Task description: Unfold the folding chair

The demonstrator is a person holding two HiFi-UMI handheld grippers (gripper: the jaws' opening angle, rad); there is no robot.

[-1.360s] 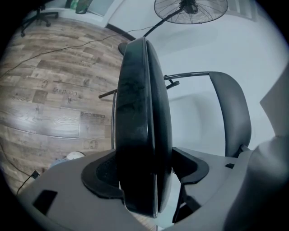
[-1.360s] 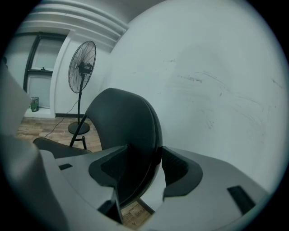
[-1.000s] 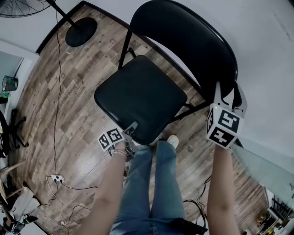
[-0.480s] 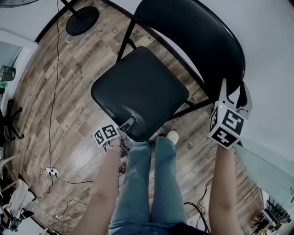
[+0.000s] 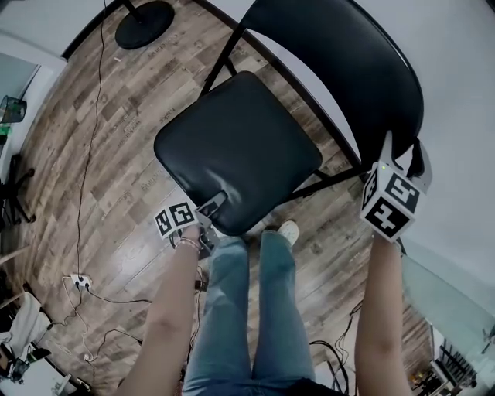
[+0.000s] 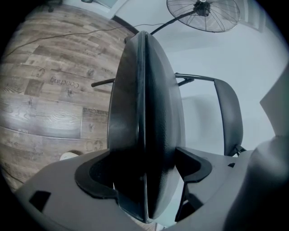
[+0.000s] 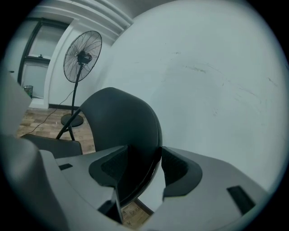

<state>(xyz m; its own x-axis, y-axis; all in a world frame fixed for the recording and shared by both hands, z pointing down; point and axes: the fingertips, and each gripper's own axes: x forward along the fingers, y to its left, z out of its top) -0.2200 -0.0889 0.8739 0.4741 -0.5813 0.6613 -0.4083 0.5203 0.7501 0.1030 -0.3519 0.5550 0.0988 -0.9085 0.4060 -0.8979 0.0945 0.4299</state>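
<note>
The black folding chair stands opened out, its seat (image 5: pixel 236 147) close to level and its backrest (image 5: pixel 340 62) by the white wall. My left gripper (image 5: pixel 213 205) is at the seat's front edge. In the left gripper view the seat (image 6: pixel 149 90) fills the gap of the left gripper (image 6: pixel 144 167) and touches both pads; the jaws have just been opening with the seat still between them. My right gripper (image 5: pixel 402 155) is shut on the backrest's right edge, and the backrest (image 7: pixel 122 122) sits between the pads of the right gripper (image 7: pixel 144 158).
A standing fan's round base (image 5: pixel 143 14) is on the wooden floor at the far left, its head (image 7: pixel 82 56) beside the wall. A cable runs to a power strip (image 5: pixel 77 280). The person's legs (image 5: pixel 240 309) and a shoe (image 5: pixel 289 230) are right behind the seat.
Both grippers have sunk a little with the chair. The seat's front edge has come down slightly under the left gripper. The right gripper has kept its hold on the backrest.
</note>
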